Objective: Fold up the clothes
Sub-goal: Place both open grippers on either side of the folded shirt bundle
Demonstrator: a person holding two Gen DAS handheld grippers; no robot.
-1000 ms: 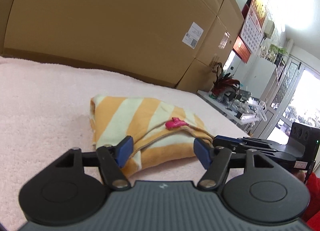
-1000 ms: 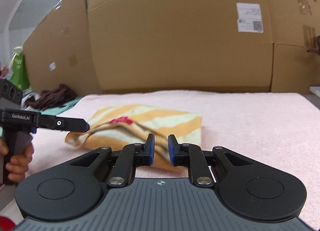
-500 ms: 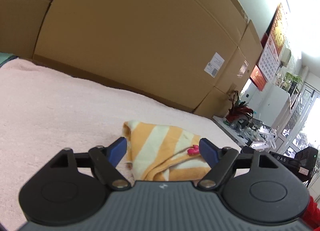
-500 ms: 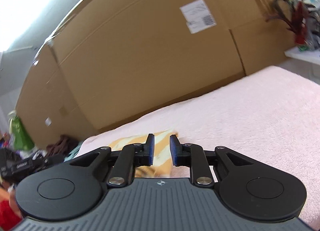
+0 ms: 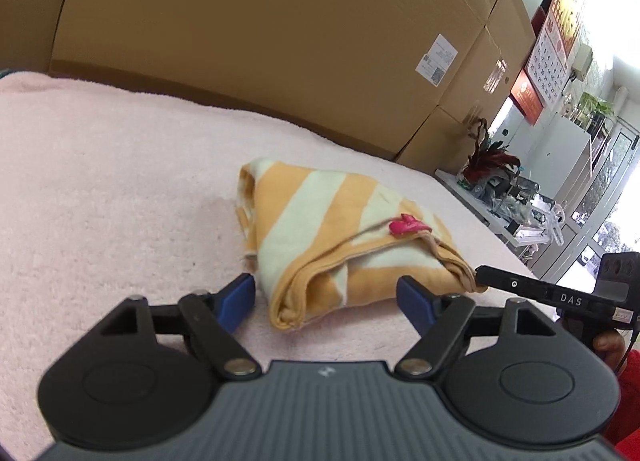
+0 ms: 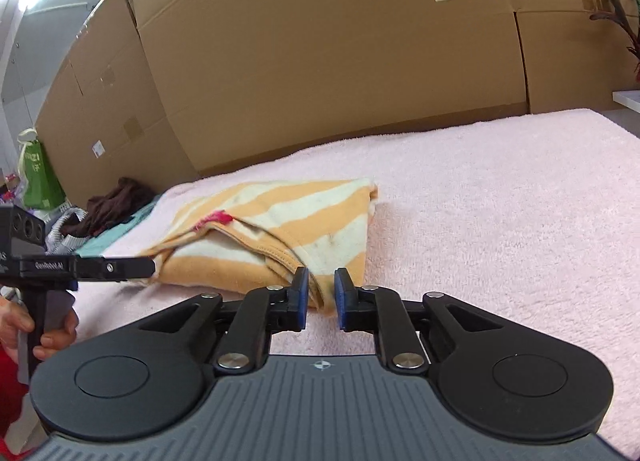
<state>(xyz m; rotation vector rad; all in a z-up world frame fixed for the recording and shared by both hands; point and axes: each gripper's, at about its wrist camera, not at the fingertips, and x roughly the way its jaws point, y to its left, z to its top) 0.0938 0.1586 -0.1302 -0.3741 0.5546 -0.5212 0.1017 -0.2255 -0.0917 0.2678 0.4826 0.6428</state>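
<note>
Folded striped garment [image 5: 344, 237] lies on the pink-towelled worktop [image 5: 100, 189]. Left tool [image 5: 326, 297], jaws just opened wide, straddles its near corner ungripped; right tool [image 6: 319, 293], narrow, holds nothing: folding appears complete.

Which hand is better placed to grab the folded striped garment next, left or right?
Left, probably: the left claw has just been opening and now straddles the striped garment at its near end, not pressing it. The right claw is nearly closed.

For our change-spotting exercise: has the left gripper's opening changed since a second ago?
Yes. The left gripper has just been opening: its pads sit further apart across its grey body, the striped garment ungripped between them.
</note>
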